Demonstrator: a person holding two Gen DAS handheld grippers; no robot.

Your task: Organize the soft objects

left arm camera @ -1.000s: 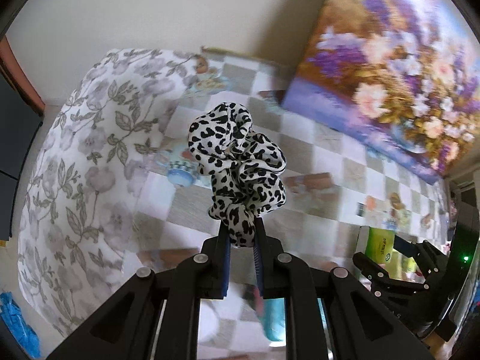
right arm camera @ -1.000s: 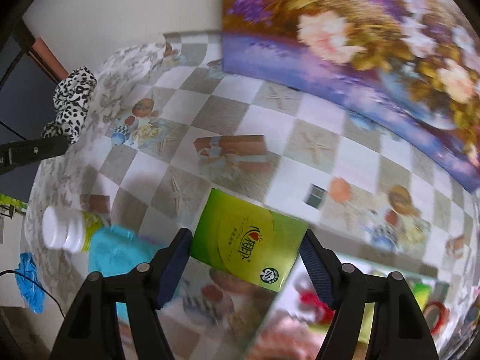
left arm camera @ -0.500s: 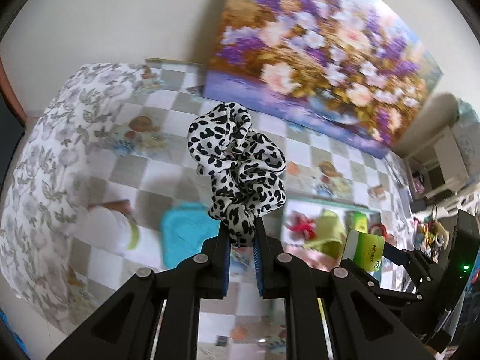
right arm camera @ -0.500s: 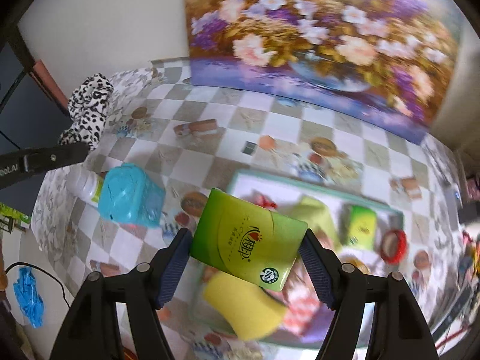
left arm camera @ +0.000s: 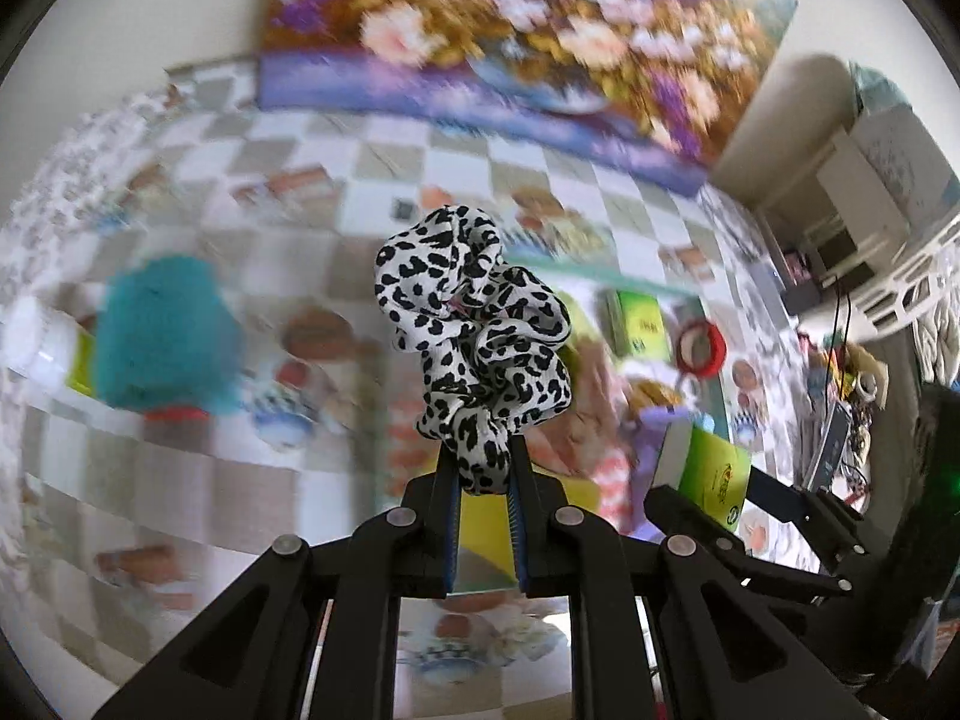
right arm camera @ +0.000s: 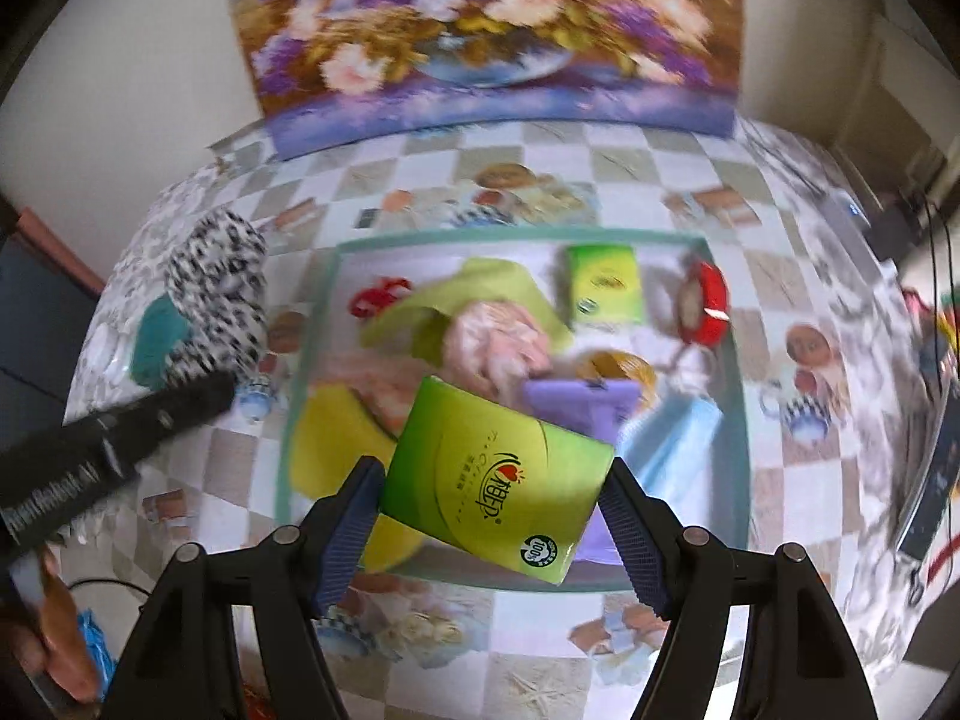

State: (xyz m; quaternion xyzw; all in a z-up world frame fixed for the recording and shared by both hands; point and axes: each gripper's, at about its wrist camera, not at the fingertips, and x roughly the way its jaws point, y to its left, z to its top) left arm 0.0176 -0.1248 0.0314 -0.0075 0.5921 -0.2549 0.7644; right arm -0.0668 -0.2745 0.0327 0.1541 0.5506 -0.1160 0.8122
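Note:
My left gripper [left arm camera: 483, 468] is shut on a black-and-white leopard-print scrunchie [left arm camera: 474, 324] and holds it up above the table; the scrunchie also shows in the right wrist view [right arm camera: 216, 294]. My right gripper [right arm camera: 489, 498] is shut on a green tissue pack [right arm camera: 495, 474] and holds it over a shallow tray [right arm camera: 729, 360] with a pale green rim. The tray holds several soft things: a yellow sponge [right arm camera: 336, 438], a pink cloth [right arm camera: 495, 339], a purple cloth [right arm camera: 579, 405], a second green pack [right arm camera: 603, 291], a red ring [right arm camera: 702, 300].
A teal box [left arm camera: 159, 339] and a white-capped bottle [left arm camera: 42, 342] sit on the checked tablecloth left of the tray. A flower painting [right arm camera: 486, 30] leans on the back wall. Shelves and clutter [left arm camera: 858, 222] stand to the right.
Both grippers have swung right and forward with their loads. The tray has come under the right gripper, and the teal box and bottle have slid to the left of view.

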